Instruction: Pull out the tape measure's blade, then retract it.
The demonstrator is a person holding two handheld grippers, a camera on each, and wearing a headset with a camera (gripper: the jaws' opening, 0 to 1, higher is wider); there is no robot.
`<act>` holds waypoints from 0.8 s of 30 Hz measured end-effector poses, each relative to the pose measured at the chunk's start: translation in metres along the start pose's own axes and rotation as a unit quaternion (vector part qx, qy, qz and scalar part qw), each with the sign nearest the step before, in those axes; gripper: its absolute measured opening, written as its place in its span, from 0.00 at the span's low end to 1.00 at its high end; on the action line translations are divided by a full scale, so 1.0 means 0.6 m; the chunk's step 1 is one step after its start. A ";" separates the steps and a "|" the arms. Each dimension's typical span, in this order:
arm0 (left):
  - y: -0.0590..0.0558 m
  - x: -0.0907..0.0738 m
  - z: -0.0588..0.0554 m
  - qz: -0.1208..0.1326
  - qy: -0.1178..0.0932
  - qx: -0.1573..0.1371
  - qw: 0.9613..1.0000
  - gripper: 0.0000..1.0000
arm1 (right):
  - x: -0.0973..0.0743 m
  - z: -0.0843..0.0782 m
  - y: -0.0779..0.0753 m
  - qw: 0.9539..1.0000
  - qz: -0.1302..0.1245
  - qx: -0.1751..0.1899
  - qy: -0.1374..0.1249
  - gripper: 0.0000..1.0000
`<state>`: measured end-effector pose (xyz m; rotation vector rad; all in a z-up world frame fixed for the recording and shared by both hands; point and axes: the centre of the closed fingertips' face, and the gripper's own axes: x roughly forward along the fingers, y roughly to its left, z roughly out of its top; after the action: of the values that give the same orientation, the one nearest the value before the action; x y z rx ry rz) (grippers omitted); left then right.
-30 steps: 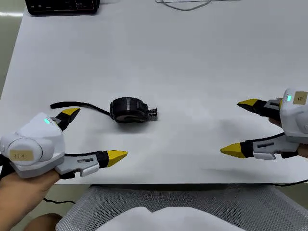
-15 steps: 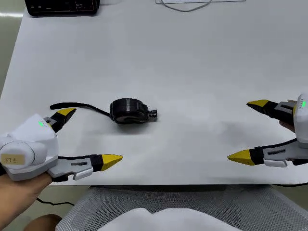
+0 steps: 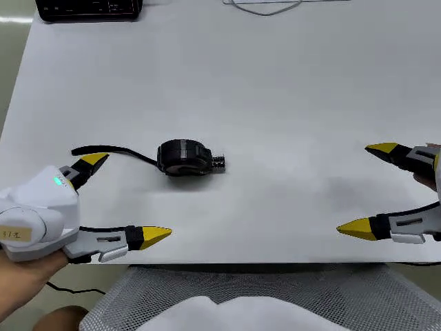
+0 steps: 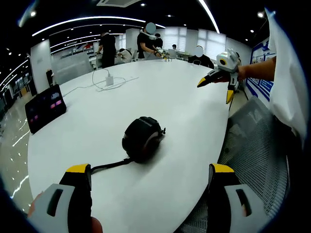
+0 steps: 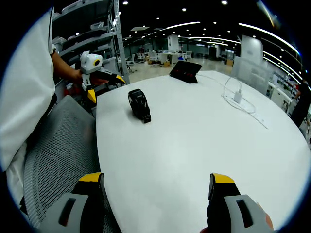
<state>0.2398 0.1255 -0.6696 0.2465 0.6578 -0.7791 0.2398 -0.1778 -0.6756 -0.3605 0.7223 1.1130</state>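
A black tape measure (image 3: 184, 158) lies on the white table (image 3: 262, 89), its black wrist strap (image 3: 107, 150) trailing left and the blade's tip at its right end. The same tape measure (image 4: 142, 138) sits ahead of my left gripper's jaws and is far off in the right gripper view (image 5: 139, 104). My left gripper (image 3: 127, 196) is open at the table's front left, short of the strap's end, with nothing in it. Far to the right, my right gripper (image 3: 375, 189) is open and holds nothing.
A dark tablet (image 3: 89, 8) lies at the table's back left and a white cable (image 3: 265, 5) at the back. A grey mesh chair (image 3: 275, 296) stands just under the table's front edge. People sit beyond the table's far end (image 4: 150, 39).
Both grippers have drawn back toward the front edge and apart, the right one further right, the left one further left. The tape measure has not moved.
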 end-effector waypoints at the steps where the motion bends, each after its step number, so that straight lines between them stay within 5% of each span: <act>1: 0.000 0.000 0.000 -0.001 0.000 0.000 1.000 0.99 | -0.001 0.000 0.000 1.000 0.000 0.001 0.000 0.88; 24: -0.001 -0.006 -0.004 -0.006 0.004 -0.006 1.000 0.99 | -0.002 -0.013 0.005 1.000 0.002 0.003 0.009 0.93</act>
<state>0.2367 0.1283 -0.6693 0.2350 0.6719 -0.7851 0.2340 -0.1823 -0.6800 -0.3651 0.7428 1.1135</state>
